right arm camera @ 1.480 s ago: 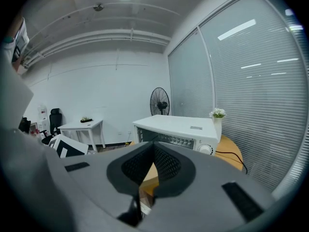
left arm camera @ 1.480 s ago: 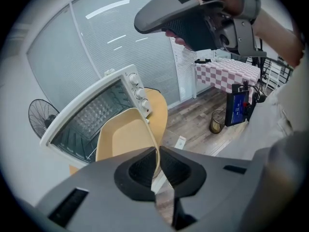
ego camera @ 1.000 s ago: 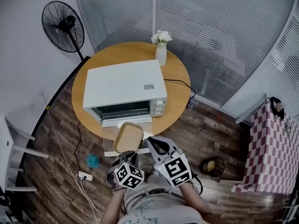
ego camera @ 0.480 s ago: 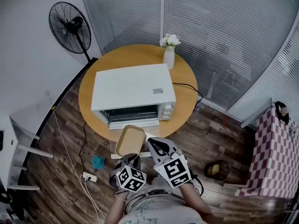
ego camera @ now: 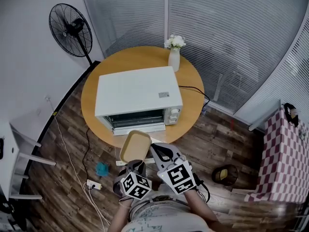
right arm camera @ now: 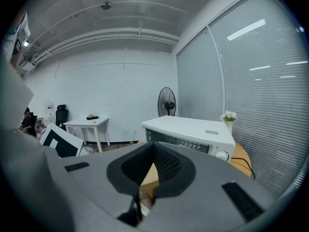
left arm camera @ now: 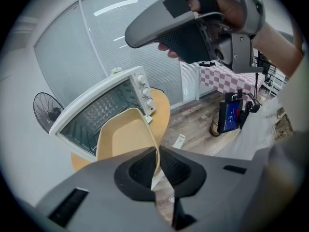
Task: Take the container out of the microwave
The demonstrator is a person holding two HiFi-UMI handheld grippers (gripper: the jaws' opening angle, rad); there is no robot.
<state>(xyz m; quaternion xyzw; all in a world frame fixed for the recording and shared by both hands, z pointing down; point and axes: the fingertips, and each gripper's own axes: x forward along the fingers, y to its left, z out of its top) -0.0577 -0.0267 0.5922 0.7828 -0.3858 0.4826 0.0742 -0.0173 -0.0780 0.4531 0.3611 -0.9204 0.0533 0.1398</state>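
A shallow tan container [ego camera: 134,146] hangs in the air just off the near edge of the round wooden table [ego camera: 140,58]. My left gripper [ego camera: 133,164] is shut on its near rim, and in the left gripper view the container [left arm camera: 123,134] tilts up from the left gripper [left arm camera: 155,164]. The white microwave [ego camera: 138,93] sits on the table with its dark front facing me. My right gripper [ego camera: 161,151] is beside the container on the right. In the right gripper view the right gripper [right arm camera: 153,149] has its pads together and holds nothing.
A white vase of flowers [ego camera: 174,56] stands behind the microwave, and a black cable [ego camera: 192,90] runs off the table's right side. A standing fan [ego camera: 70,25] is at the back left. On the floor are a power strip [ego camera: 91,182] and a small bin [ego camera: 223,174]. A checkered cloth [ego camera: 285,166] is far right.
The head view has shifted a little, so the table sits further right and lower. The container stays in my left gripper off the table's near edge. The right gripper has barely moved.
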